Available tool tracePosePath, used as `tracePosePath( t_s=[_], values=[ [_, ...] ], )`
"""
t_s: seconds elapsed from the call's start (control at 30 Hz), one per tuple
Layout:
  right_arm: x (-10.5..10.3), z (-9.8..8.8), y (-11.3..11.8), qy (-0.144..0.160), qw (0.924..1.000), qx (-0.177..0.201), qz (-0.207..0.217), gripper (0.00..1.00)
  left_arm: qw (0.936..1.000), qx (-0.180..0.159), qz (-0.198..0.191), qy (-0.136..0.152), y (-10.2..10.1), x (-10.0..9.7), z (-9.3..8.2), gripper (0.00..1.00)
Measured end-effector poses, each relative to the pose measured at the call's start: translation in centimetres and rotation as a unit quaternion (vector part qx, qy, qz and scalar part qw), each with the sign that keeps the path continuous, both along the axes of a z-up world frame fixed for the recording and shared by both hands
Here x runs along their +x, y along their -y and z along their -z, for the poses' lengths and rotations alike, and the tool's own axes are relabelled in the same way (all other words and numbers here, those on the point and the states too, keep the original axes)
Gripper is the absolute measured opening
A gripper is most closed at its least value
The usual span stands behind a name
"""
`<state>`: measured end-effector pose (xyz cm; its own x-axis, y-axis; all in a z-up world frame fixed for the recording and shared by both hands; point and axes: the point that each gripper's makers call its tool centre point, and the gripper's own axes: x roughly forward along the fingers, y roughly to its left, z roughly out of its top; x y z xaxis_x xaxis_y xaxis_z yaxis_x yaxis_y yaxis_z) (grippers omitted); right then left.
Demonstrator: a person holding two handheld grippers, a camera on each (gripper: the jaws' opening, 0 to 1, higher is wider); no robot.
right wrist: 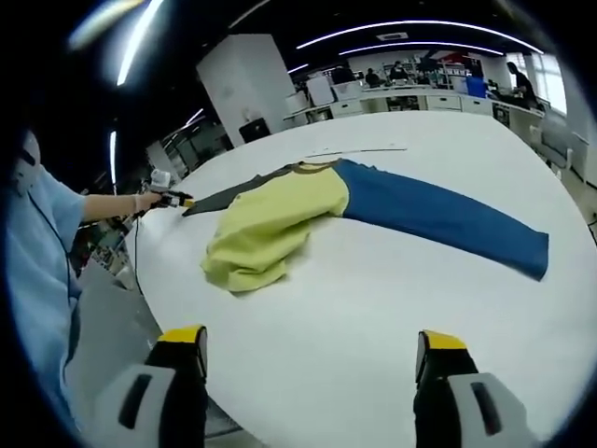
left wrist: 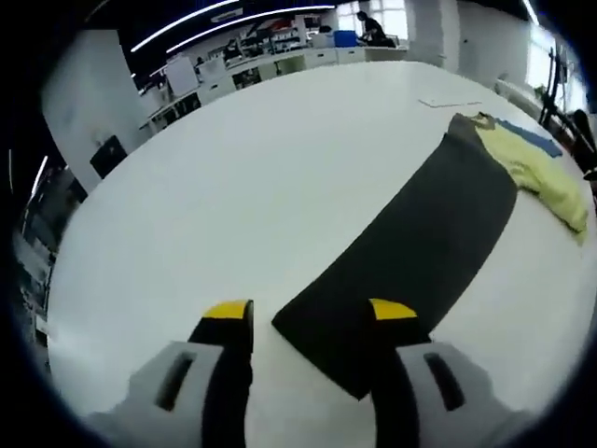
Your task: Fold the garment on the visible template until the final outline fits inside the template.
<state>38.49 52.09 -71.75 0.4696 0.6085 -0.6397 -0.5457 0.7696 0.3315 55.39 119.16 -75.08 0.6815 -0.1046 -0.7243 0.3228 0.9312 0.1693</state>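
A garment lies on the white table (right wrist: 373,308): bunched yellow body (right wrist: 270,229), long blue sleeve (right wrist: 438,219) stretched right, dark grey sleeve (left wrist: 410,243) stretched the other way. In the left gripper view the yellow body (left wrist: 536,168) sits at the far end of the grey sleeve. My left gripper (left wrist: 311,313) is open, its jaws astride the grey sleeve's near end, the right jaw over the cloth. It also appears small in a hand, as the left gripper (right wrist: 173,199). My right gripper (right wrist: 310,338) is open over bare table, short of the yellow body. A thin flat outline (right wrist: 359,149) lies beyond the garment.
The table's rounded edge (right wrist: 154,280) runs close to a person in light blue (right wrist: 37,252) at the left. Grey floor lies below it. Desks, shelves and distant people (left wrist: 368,23) line the far side of the room.
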Motion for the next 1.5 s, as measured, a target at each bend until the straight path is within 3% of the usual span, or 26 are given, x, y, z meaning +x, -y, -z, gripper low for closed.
tracePosePath(
  t_s=[0.2, 0.6, 0.73, 0.83, 1.1, 1.13, 1.5],
  values=[
    [0.3, -0.1, -0.1, 0.004, 1.0, 0.001, -0.002, 0.94, 0.9949, -0.045, 0.081, 0.038, 3.8, -0.2, -1.8, 0.62],
    [0.0, -0.2, -1.7, 0.009, 0.9997, 0.006, -0.02, 0.93, 0.9763, -0.11, 0.176, 0.062, 10.6, -2.9, -4.1, 0.78],
    [-0.1, -0.3, -1.9, 0.011, 0.9997, 0.007, -0.022, 0.93, 0.9671, -0.125, 0.211, 0.068, 13.3, -4.3, -5.3, 0.77],
    [-0.2, -0.4, -2.0, 0.017, 0.9996, 0.005, -0.024, 0.93, 0.9564, -0.139, 0.246, 0.073, 15.8, -5.7, -6.2, 0.77],
    [-0.5, -0.8, -2.7, 0.028, 0.9993, 0.013, -0.023, 0.92, 0.9417, -0.155, 0.29, 0.07, 20.1, -8.5, -7.0, 0.79],
    [-0.5, -0.8, -2.7, 0.028, 0.9992, 0.013, -0.023, 0.92, 0.9376, -0.156, 0.304, 0.065, 21.0, -9.1, -7.1, 0.79],
    [-1.5, -1.1, -3.2, 0.038, 0.9988, 0.017, -0.025, 0.88, 0.9211, -0.178, 0.339, 0.069, 26.6, -12.3, -8.8, 0.76]
  ],
)
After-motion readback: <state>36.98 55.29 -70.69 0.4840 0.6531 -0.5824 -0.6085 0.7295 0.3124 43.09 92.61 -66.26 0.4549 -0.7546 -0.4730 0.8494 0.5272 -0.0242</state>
